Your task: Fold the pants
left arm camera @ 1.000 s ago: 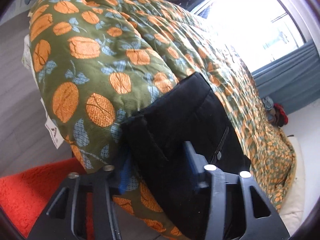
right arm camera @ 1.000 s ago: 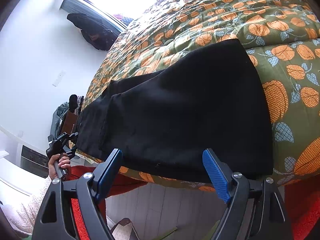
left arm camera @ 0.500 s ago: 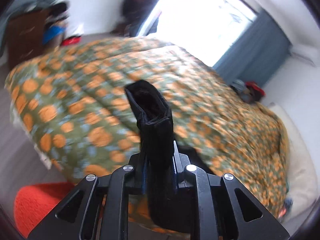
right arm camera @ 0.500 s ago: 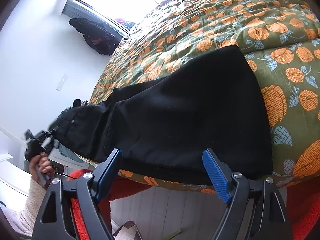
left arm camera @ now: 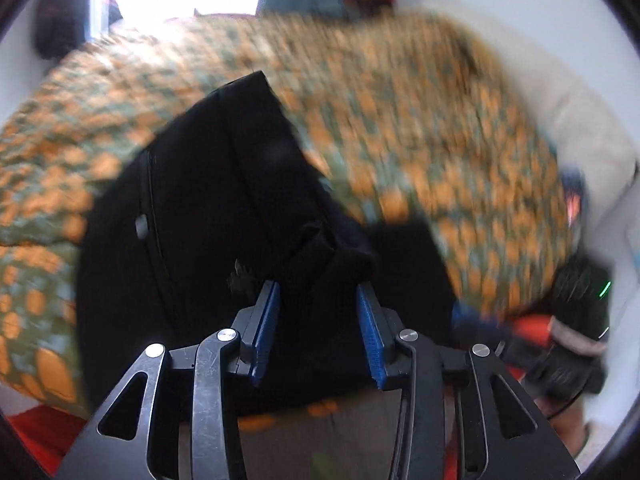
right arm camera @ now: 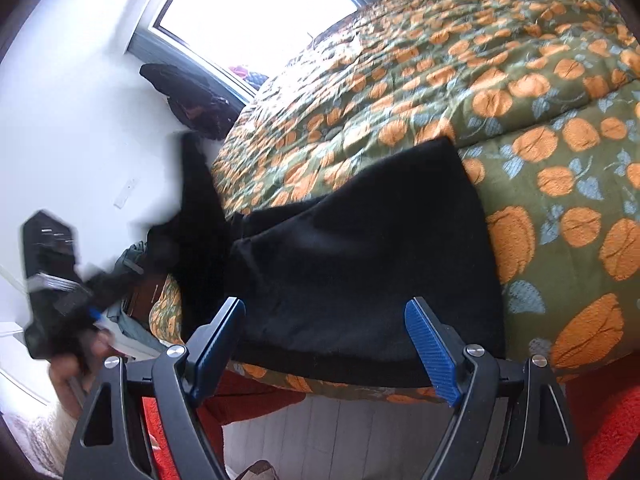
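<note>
Black pants (right arm camera: 360,256) lie across the near edge of a bed with a green quilt printed with orange fruit (right arm camera: 520,80). My left gripper (left arm camera: 318,292) is shut on the waist end of the pants (left arm camera: 224,216) and holds it lifted over the bed; that view is blurred. In the right wrist view the left gripper (right arm camera: 52,280) shows at the far left with the raised waist end (right arm camera: 196,184). My right gripper (right arm camera: 324,308) is open, its blue pads either side of the leg end at the bed's edge.
An orange-red rug (right arm camera: 600,432) and pale floorboards (right arm camera: 340,432) lie below the bed edge. A window (right arm camera: 256,12) and dark clothes (right arm camera: 188,96) stand at the far side. A white pillow (left arm camera: 580,128) lies at the bed's right.
My left gripper closed on the waist end, lifted it off the bed and swung it toward the leg end. My right gripper stayed open at the leg end.
</note>
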Motion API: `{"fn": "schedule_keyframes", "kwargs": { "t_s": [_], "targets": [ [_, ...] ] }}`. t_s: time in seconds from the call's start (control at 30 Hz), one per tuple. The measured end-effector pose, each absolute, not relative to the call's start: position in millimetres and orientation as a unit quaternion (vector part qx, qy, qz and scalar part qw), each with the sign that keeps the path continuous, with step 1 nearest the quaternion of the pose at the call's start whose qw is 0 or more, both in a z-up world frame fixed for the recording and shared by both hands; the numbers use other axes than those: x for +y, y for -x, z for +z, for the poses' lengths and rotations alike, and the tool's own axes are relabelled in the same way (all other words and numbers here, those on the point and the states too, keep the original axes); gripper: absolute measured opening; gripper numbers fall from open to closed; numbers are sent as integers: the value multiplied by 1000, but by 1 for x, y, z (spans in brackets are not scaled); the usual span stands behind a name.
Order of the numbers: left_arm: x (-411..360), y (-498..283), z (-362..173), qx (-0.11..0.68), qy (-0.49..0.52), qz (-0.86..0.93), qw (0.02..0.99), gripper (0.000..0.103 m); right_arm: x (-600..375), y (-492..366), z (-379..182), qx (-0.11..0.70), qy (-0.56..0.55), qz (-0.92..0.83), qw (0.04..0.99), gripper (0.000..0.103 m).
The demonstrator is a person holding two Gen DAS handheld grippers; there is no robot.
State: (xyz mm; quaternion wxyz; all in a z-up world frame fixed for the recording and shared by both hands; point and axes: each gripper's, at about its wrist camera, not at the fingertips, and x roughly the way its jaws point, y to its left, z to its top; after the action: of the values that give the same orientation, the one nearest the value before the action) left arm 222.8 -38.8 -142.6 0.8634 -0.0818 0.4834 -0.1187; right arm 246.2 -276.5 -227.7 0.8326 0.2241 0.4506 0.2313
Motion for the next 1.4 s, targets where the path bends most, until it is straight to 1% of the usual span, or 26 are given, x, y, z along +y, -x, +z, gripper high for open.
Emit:
{"fn": "schedule_keyframes", "kwargs": {
  "t_s": [0.03, 0.07, 0.1, 0.17, 0.23, 0.3, 0.4, 0.43, 0.47, 0.53, 0.63, 0.67, 0.73, 0.77, 0.87, 0.93, 0.97, 1.07, 1.17, 1.2, 1.23, 1.27, 1.3, 1.33, 1.4],
  "targets": [
    [-43, -217, -142, 484, 84, -127, 862, 40, -281, -244, -224, 444, -223, 230, 837, 82],
    [-43, -208, -136, 477, 87, -140, 863, 46, -284, -241, -221, 437, -223, 229, 841, 82],
    [-40, -202, -130, 470, 87, -151, 865, 49, -288, -239, -219, 432, -225, 229, 843, 82],
    [-23, -189, -114, 446, 80, -146, 879, 62, -295, -237, -216, 426, -231, 226, 845, 82],
    [9, -180, -103, 420, 83, -109, 897, 66, -299, -237, -214, 423, -239, 222, 846, 82],
    [56, -177, -102, 400, 105, -41, 909, 67, -300, -241, -208, 417, -269, 226, 838, 82],
    [105, -177, -128, 403, 132, 34, 905, 64, -286, -259, -195, 411, -305, 265, 817, 82],
    [115, -179, -137, 413, 135, 44, 899, 60, -279, -268, -193, 418, -304, 277, 810, 82],
    [120, -182, -153, 432, 133, 48, 891, 50, -266, -285, -197, 441, -302, 300, 790, 82],
    [113, -186, -176, 465, 117, 38, 876, 40, -252, -309, -209, 482, -296, 309, 765, 82],
    [91, -189, -204, 496, 69, 24, 865, 40, -230, -342, -229, 527, -255, 331, 741, 80],
    [91, -188, -209, 496, 69, 26, 865, 41, -222, -351, -237, 547, -240, 340, 727, 79],
    [96, -190, -215, 496, 101, 24, 862, 42, -212, -363, -249, 577, -224, 352, 702, 71],
    [99, -191, -216, 497, 116, 20, 860, 42, -210, -366, -251, 583, -212, 348, 703, 70],
    [97, -188, -218, 497, 111, 14, 860, 42, -199, -369, -254, 596, -175, 367, 692, 67],
    [93, -188, -219, 495, 106, 17, 862, 42, -190, -373, -256, 608, -152, 385, 677, 61],
    [92, -189, -218, 495, 105, 18, 863, 42, -184, -375, -258, 622, -122, 388, 669, 60],
    [93, -195, -218, 493, 104, 20, 863, 42, -173, -380, -264, 645, -84, 399, 646, 60],
    [93, -196, -219, 492, 100, 25, 865, 43, -165, -389, -272, 662, -80, 388, 636, 58],
    [93, -196, -219, 492, 98, 26, 864, 44, -160, -388, -270, 659, -79, 388, 639, 51],
    [94, -196, -219, 493, 97, 30, 864, 45, -155, -386, -268, 654, -71, 389, 645, 39],
    [96, -197, -218, 495, 101, 29, 863, 46, -149, -381, -262, 645, -47, 383, 660, 35],
    [99, -197, -215, 497, 106, 31, 861, 46, -147, -375, -258, 640, -41, 385, 664, 25],
    [101, -197, -211, 500, 111, 34, 858, 48, -146, -371, -253, 634, -39, 388, 667, 22],
    [106, -196, -199, 499, 124, 35, 857, 49, -148, -362, -230, 613, -39, 393, 684, 21]
  ]
}}
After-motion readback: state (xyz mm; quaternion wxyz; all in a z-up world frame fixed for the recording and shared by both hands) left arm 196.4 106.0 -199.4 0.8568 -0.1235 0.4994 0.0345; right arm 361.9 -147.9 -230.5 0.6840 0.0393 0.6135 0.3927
